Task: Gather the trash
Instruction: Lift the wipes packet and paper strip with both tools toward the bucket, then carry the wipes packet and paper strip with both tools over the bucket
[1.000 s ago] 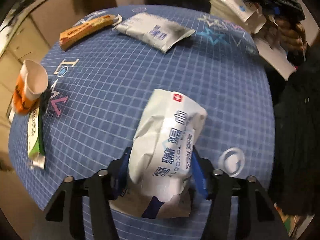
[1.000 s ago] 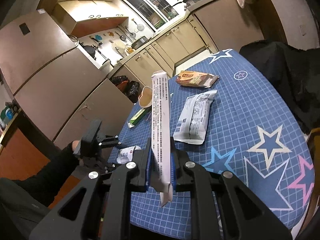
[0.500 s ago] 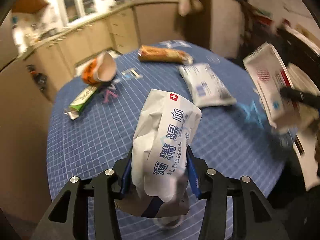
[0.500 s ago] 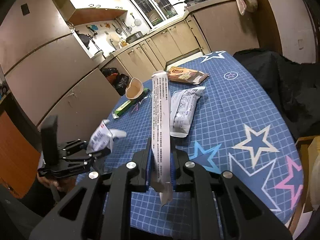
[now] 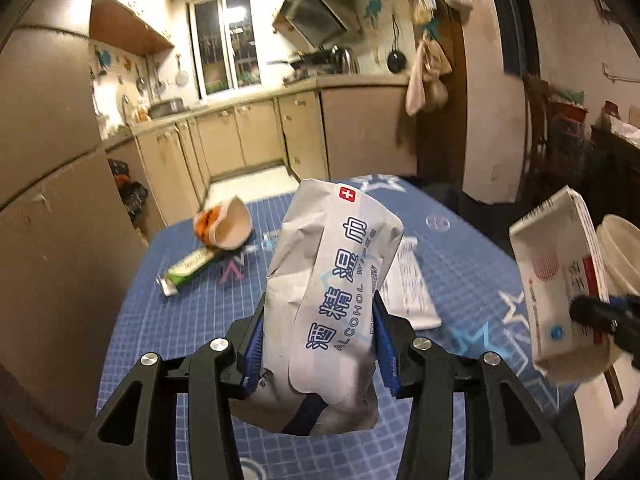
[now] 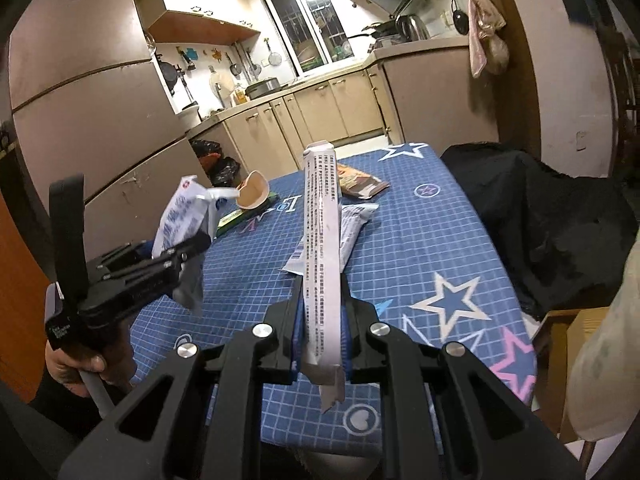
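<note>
Wipes pack [image 5: 336,300], soft and crumpling, is sitting low-centre in my left gripper [image 5: 318,344], pinched mid-body, while my right gripper [image 6: 322,344] is clamping a stiff flat box [image 6: 322,248].

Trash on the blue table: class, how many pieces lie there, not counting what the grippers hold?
4: a crushed cup and a green tube at the far left, a brown wrapper at the far end, a white pouch mid-table. More may be hidden.

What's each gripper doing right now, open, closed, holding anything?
Left gripper: its jaws have just been closing; clamped on the alcohol wipes pack, lifted off the table.
Right gripper: closed on the flattened white box, held upright.
</note>
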### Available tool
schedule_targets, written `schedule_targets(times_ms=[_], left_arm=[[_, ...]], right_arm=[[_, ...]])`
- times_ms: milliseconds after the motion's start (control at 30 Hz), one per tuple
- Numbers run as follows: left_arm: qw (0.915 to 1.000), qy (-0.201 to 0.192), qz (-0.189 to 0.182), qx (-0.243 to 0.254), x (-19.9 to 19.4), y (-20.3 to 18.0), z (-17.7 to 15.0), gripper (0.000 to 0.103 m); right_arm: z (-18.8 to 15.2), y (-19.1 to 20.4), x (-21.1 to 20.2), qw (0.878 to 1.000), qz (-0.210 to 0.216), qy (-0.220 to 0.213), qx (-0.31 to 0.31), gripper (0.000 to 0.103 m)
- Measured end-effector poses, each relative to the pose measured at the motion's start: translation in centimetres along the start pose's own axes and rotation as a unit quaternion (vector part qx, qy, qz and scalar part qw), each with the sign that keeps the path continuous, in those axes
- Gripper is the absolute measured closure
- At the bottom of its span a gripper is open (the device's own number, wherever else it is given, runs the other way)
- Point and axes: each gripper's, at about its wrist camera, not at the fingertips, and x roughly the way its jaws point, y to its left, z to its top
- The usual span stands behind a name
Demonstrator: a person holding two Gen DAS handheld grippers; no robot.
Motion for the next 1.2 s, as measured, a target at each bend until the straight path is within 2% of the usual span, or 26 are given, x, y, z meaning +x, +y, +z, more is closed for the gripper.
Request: schedule_targets(times_ms=[333, 733, 1067, 1200], left_arm=[[0.999, -0.036, 0.006, 0.024, -0.7, -5.3, 2.9, 0.055], [0.9945, -0.067, -0.025, 0.076, -1.2, -13.0, 5.7, 0.055], [0.9865, -0.085, -0.066, 0.124, -1.3, -20.4, 7.2, 0.055], [0.9807, -0.082, -0.108, 0.141, -1.2, -24.3, 7.8, 0.055]], right_arm=[[1.0, -1.0, -3.3, 0.998, -0.037, -0.043, -0.011, 0.09], [1.6, -5.7, -8.3, 0.991, -0.091, -0.099, 0.01, 0.09], [1.5, -10.6, -12.3, 0.98, -0.141, -0.134, 0.039, 0.09], [1.1, -12.6, -14.2, 0.974, -0.165, -0.147, 0.05, 0.09]])
